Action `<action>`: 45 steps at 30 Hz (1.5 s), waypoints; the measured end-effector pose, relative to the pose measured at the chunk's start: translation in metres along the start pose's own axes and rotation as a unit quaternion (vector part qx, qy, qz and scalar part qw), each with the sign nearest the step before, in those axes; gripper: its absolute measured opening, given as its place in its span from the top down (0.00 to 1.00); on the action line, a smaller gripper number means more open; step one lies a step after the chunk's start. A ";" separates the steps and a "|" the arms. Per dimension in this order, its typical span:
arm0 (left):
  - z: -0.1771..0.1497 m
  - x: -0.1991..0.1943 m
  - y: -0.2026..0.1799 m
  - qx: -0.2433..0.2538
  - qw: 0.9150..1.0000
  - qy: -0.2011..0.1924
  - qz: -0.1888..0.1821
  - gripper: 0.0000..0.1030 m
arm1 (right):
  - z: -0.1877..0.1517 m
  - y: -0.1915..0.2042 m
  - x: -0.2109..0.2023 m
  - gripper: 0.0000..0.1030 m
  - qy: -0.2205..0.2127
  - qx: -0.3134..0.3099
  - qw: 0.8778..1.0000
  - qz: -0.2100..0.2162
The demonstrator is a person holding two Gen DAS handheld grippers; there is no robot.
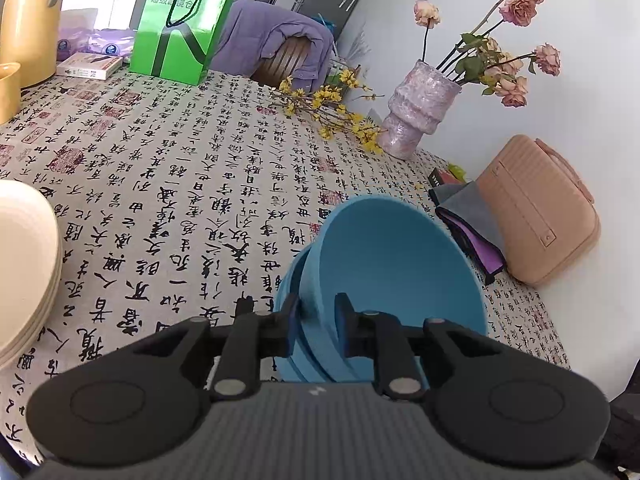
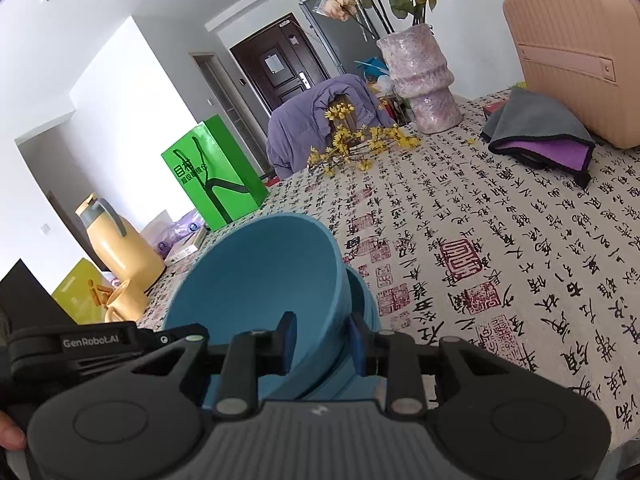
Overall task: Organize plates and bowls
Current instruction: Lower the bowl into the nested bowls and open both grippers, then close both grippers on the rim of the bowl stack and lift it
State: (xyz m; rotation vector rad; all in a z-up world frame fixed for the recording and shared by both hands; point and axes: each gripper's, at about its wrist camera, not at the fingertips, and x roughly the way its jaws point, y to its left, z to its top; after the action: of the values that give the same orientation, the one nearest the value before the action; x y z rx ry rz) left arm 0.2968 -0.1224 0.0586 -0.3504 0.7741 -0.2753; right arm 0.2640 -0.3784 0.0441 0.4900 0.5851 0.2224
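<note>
We clamp the tilted top bowl [image 1: 392, 264] with both grippers [image 1: 316, 322] [image 2: 320, 338], probably to seat it in the bowl below [image 2: 360, 304].

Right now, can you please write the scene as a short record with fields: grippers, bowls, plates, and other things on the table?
left gripper: shut on rims of blue bowls
right gripper: shut on rims of the same bowls, opposite side
bowls: nested, tilted
plates: cream plate stack, left edge, untouched
other things: vase, green bag, pink case, folded cloth
</note>
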 end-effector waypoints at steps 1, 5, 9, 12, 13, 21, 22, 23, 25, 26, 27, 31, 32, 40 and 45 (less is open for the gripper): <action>0.000 -0.001 0.000 0.000 1.000 -0.001 -0.002 0.82 | 0.000 0.000 0.000 0.66 -0.001 -0.002 1.000 -0.001; 0.001 -0.001 -0.002 0.006 1.000 -0.002 0.003 0.81 | 0.002 0.000 0.000 0.63 -0.004 -0.004 1.000 -0.001; 0.001 -0.002 -0.003 0.008 1.000 -0.007 0.005 0.81 | 0.002 -0.001 0.003 0.63 -0.002 -0.009 1.000 -0.002; 0.000 -0.006 -0.005 0.018 1.000 -0.016 0.005 0.81 | 0.002 -0.002 0.001 0.63 -0.010 -0.010 1.000 -0.003; 0.000 -0.007 -0.007 0.023 1.000 -0.019 0.006 0.81 | 0.002 -0.003 0.001 0.61 -0.014 -0.008 1.000 -0.004; -0.010 -0.016 -0.020 0.085 0.995 -0.048 0.014 0.62 | 0.004 -0.006 -0.009 0.56 -0.043 -0.027 0.999 -0.013; -0.013 -0.018 -0.022 0.094 0.994 -0.054 0.017 0.57 | 0.003 -0.006 -0.011 0.52 -0.045 -0.034 0.998 -0.012; -0.015 -0.020 -0.025 0.104 0.993 -0.060 0.019 0.55 | 0.002 -0.006 -0.013 0.49 -0.048 -0.040 0.998 -0.011; -0.019 -0.023 -0.030 0.122 0.990 -0.066 0.020 0.39 | 0.002 -0.006 -0.015 0.40 -0.050 -0.048 0.998 -0.010; -0.020 -0.024 -0.031 0.125 0.990 -0.068 0.022 0.34 | 0.002 -0.006 -0.015 0.39 -0.049 -0.049 0.998 -0.010; -0.021 -0.024 -0.032 0.128 0.989 -0.070 0.022 0.27 | 0.003 -0.007 -0.014 0.37 -0.048 -0.050 0.998 -0.009; -0.020 -0.019 -0.034 0.126 0.990 -0.061 0.026 0.17 | 0.004 -0.009 -0.014 0.29 -0.051 -0.052 0.997 -0.010; -0.020 -0.017 -0.033 0.124 0.990 -0.058 0.028 0.16 | 0.005 -0.009 -0.014 0.27 -0.051 -0.053 0.997 -0.009; -0.010 0.014 -0.020 0.091 0.996 -0.008 0.019 0.08 | 0.011 -0.018 0.017 0.18 0.012 -0.045 0.999 0.000; -0.005 0.035 -0.007 0.057 0.998 0.031 0.002 0.08 | 0.009 -0.029 0.044 0.18 0.060 -0.013 0.998 0.015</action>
State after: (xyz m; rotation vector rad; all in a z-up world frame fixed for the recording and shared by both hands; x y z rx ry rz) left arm 0.3159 -0.1423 0.0359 -0.2337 0.8166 -0.3253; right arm 0.3071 -0.3920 0.0152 0.4619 0.6910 0.2898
